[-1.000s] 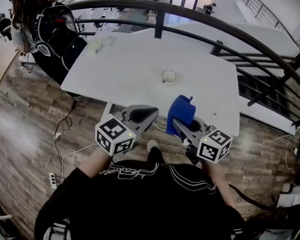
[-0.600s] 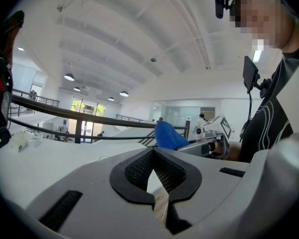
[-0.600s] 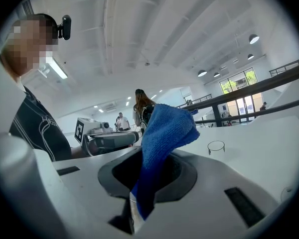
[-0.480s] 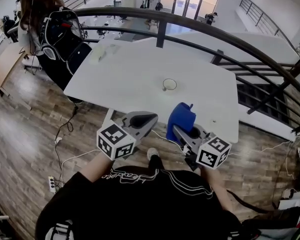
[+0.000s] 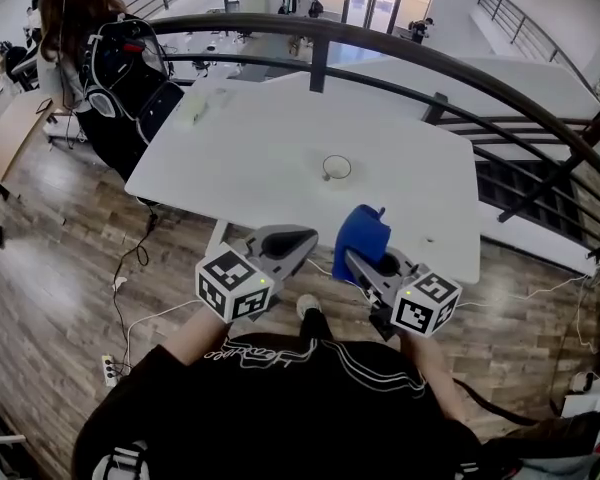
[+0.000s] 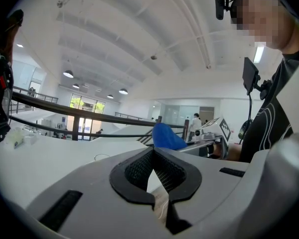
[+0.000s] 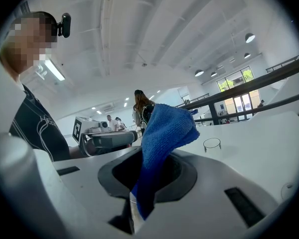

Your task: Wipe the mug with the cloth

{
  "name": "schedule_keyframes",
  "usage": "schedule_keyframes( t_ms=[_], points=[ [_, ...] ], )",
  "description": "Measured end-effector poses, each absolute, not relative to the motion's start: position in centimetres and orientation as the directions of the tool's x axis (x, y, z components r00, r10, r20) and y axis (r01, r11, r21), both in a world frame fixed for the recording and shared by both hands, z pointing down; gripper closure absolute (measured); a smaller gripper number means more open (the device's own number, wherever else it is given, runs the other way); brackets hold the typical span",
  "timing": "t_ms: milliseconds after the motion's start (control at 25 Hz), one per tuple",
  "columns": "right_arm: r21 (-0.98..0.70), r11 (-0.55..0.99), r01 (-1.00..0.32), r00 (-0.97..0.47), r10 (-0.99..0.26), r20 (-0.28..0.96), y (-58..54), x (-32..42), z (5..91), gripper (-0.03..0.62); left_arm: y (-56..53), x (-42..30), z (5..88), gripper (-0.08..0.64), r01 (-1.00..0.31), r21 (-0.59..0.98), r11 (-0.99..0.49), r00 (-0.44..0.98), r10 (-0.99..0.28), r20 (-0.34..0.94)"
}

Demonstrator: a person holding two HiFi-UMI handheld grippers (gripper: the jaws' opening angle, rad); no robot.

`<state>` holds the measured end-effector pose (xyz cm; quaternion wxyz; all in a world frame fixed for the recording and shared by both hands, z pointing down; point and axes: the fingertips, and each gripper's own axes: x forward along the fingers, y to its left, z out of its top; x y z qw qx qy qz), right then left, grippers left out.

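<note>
A clear glass mug (image 5: 337, 167) stands alone near the middle of the white table (image 5: 250, 158); it also shows small in the right gripper view (image 7: 212, 144). My right gripper (image 5: 351, 259) is shut on a blue cloth (image 5: 363, 235), which bunches up above its jaws (image 7: 162, 138). It hovers at the table's near edge, well short of the mug. My left gripper (image 5: 304, 237) hangs beside it, shut, with nothing between its jaws (image 6: 153, 151). Both grippers are held close in front of the person's body.
A dark curved railing (image 5: 400, 53) arcs behind the table. A small white object (image 5: 193, 106) lies at the table's far left corner. A person with a backpack (image 5: 75, 28) stands at far left. Cables and a power strip (image 5: 108, 368) lie on the wooden floor.
Both grippers keep the same pose, with the cloth still clamped in the right one. Only the head view has shifted slightly.
</note>
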<state>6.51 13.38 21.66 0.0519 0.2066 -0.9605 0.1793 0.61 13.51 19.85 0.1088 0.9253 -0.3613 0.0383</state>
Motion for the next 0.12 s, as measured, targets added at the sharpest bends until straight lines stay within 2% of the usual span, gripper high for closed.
schedule_keyframes(
  t_ms=[120],
  points=[
    [-0.327,0.849,-0.415,-0.909,-0.377,0.177,12.53,6.34,21.58,0.541,12.69,0.59,19.89,0.552,-0.673,0.182,-0.717,0.739,-0.655,0.155]
  ],
)
